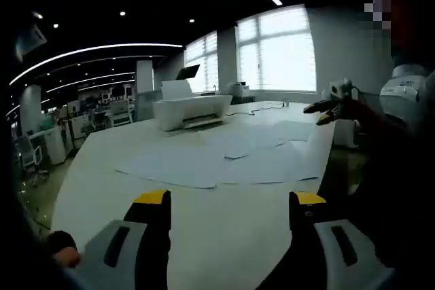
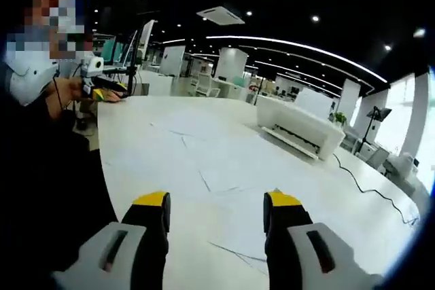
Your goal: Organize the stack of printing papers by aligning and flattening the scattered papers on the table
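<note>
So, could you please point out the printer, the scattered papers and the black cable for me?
printer (image 1: 194, 110): left gripper view, front of its white body.
scattered papers (image 1: 224, 161): left gripper view, middle of the spread sheets.
black cable (image 2: 370, 188): right gripper view, mid-length on the table.

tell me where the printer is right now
In the left gripper view the white printer sits on the far part of the table, beyond the scattered papers and in front of the windows.

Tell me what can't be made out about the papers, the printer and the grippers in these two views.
- Papers: white on the white table; sheet count and edges too faint in both views.
- Printer: too small to tell if paper is loaded.
- Left gripper and right gripper: bases cut by the bottom edge.
- Far table corner: blurred by window glare, left gripper view.
</note>
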